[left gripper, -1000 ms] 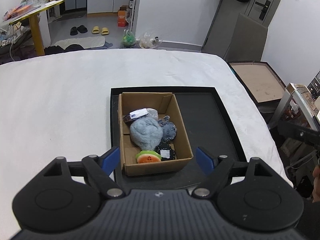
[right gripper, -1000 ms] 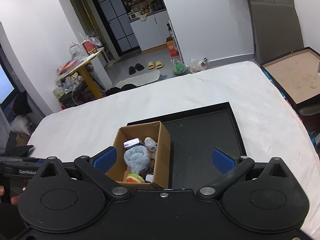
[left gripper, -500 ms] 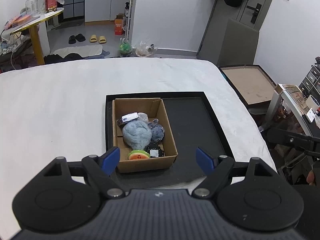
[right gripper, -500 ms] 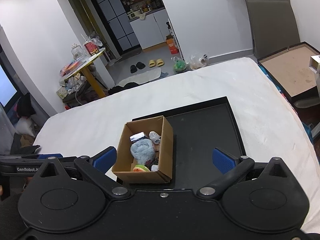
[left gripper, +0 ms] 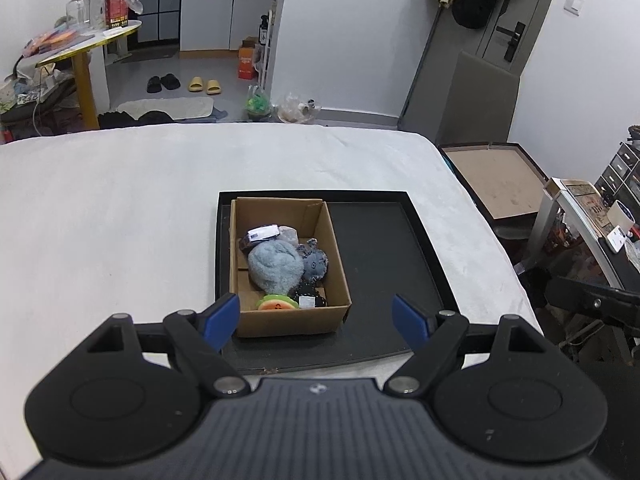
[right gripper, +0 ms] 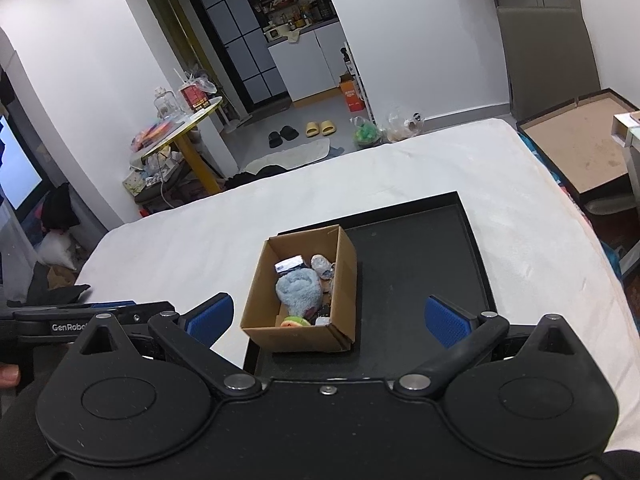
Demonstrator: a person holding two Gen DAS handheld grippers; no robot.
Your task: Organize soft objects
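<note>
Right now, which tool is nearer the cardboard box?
Left. The left tool hangs open just short of the cardboard box, its left finger overlapping the box's near corner. The right tool is open too, back and to the box's right.

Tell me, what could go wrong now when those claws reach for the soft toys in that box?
The toys are crammed together: the fluffy blue plush lies against the grey toy and above the watermelon-coloured one, so a grab might drag out two.

The cardboard box sits loose on the black tray; a finger catching its wall could tip or slide it.

Both the left gripper and the right gripper hang open, facing the same box, and might collide.
</note>
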